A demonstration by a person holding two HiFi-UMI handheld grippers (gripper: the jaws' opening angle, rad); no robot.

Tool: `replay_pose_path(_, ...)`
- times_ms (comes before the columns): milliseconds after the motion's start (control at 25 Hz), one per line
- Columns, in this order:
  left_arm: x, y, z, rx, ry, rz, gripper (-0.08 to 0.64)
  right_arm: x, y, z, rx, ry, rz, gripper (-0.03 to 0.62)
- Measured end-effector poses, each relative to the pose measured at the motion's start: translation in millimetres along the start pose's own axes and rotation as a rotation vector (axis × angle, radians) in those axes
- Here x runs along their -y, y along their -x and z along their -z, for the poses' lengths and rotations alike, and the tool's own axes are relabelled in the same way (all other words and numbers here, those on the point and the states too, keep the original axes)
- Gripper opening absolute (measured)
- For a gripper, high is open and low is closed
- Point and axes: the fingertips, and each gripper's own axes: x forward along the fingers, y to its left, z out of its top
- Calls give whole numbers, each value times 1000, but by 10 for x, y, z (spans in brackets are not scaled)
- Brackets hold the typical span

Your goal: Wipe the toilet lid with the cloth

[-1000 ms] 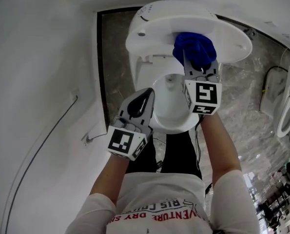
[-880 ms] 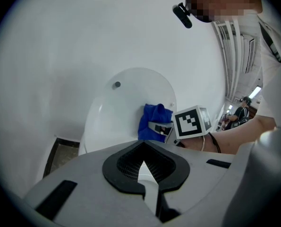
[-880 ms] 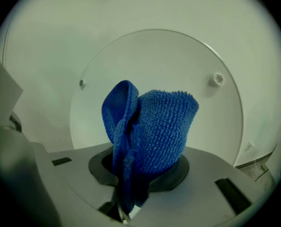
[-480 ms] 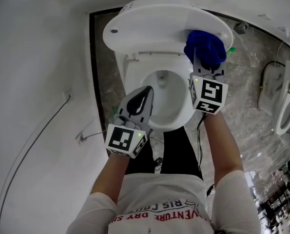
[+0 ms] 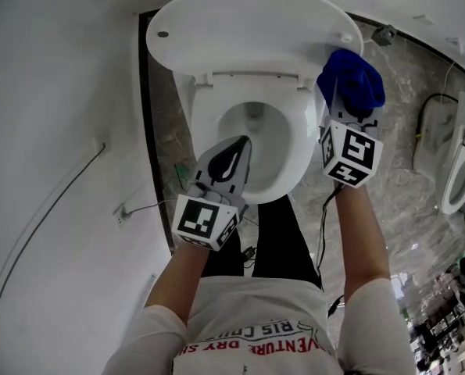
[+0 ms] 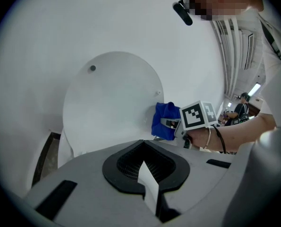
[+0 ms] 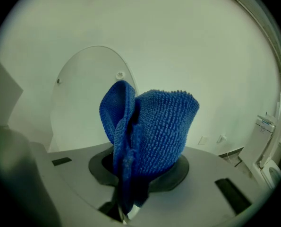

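Bathroom with a white wall [image 5: 52, 131] on the left and a grey marble floor [image 5: 420, 209] on the right. The toilet lid [image 5: 248, 26] was standing up over the bowl [image 5: 295, 158]. From the head view, the right hand-held gripper [image 5: 344, 106] sat by the lid's right edge with the blue cloth [image 5: 355, 84] bunched at its tip. Couldn't tell if the cloth touched the lid. Its own view showed the jaws clamped on the cloth. The left hand-held gripper [image 5: 234, 148] hung over the bowl's front rim. Only its own view showed its jaws pressed together, holding nothing.

Red print on shirt [image 5: 248, 307], upside down in head view, partly cut off: "RIS CAU…" and "…VENTURE". No other text legible.
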Motion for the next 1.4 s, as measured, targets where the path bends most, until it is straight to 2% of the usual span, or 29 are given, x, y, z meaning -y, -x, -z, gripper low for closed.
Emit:
replay_pose_path(200, 18, 23, 30, 23, 29, 9, 6, 27, 138, 114, -19, 41, 1, 94)
replay_pose_path(320, -154, 94, 64, 26, 51, -1, 6, -209, 165, 220, -33, 49, -26, 94)
replay_pose_path(520, -538, 326, 154, 2, 59, -52, 6, -941, 73, 347, -39, 91, -149, 94)
replay_pose_path(840, -1257, 743, 318, -24, 36, -83, 6, -2451, -148, 270, -19, 61, -344, 94)
replay_pose_path(1040, -1672, 923, 348, -24, 66, -123, 6, -3201, -339, 241, 1, 117, -449, 94)
replay_pose_path(1200, -1881, 1056, 504, -45, 69, -126, 6, -3482, -508, 293, -4, 128, -452, 94)
replay_pose_path(1400, -1994, 1076, 609, -68, 68, -111, 6, -3493, -696, 286, -9, 123, -433, 94)
